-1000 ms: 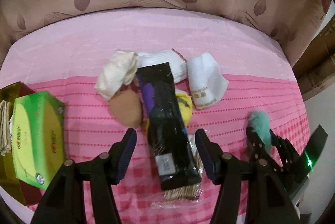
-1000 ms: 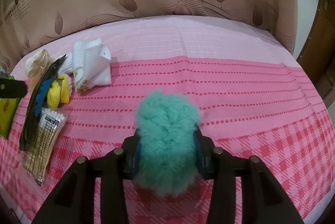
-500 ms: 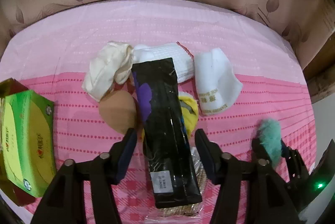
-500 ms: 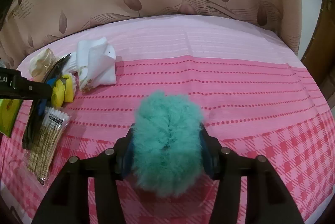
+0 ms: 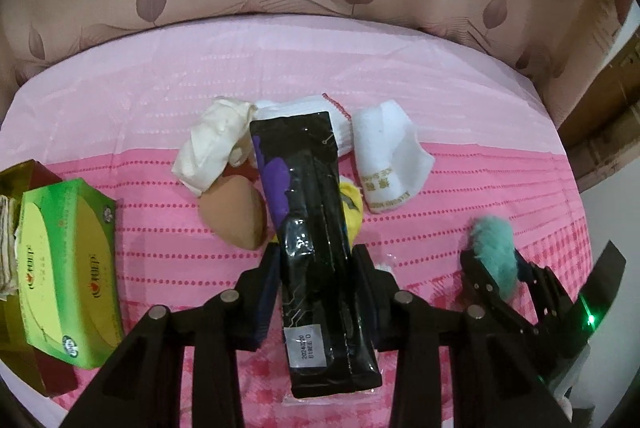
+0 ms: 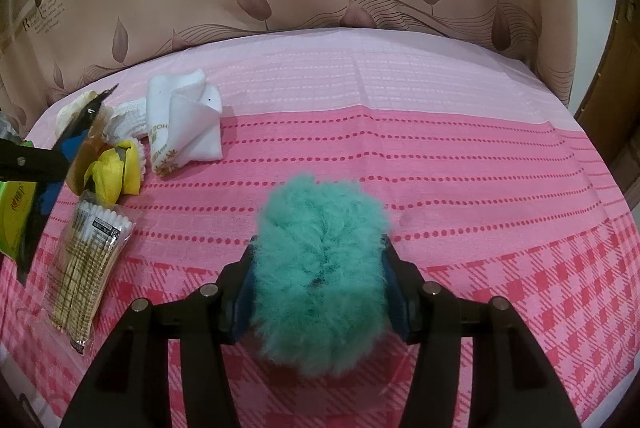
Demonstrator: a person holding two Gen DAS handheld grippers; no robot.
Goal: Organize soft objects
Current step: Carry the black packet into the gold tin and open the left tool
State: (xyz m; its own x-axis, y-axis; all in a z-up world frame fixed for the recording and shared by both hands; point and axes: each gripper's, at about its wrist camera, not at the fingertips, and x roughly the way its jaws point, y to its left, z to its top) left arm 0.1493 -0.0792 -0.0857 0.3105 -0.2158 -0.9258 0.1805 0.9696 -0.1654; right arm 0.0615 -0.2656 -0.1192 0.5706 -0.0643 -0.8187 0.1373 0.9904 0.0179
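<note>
- Left gripper (image 5: 316,280): jaws have just been closing, now clamped on the black packet (image 5: 316,240), pads pressing both long sides at mid-frame of the left wrist view.
- Packet runs from bottom centre up toward the pile, its far end over the white socks (image 5: 308,111). It looks lifted off the cotton swab bag (image 6: 90,260), which lies flat at lower left of the right view.
- Right gripper (image 6: 320,284): clenched on the teal fluffy ball (image 6: 320,268), bottom centre of the right view, above the pink tablecloth (image 6: 440,155).
- My read: step in hand is securing the packet before moving it. Foil wrap looks slick, so I'd keep the squeeze firm and the grip near the middle so it doesn't pivot.
- Lift straight up first. Far end sits close to the tan sponge (image 5: 236,216), the yellow toy (image 5: 352,207) and the folded white towel (image 5: 388,163); dragging could scatter them.
- Green tissue box (image 5: 68,288) is at left, well apart from the pile.
- Keep the right hand parked so the arms don't cross.
</note>
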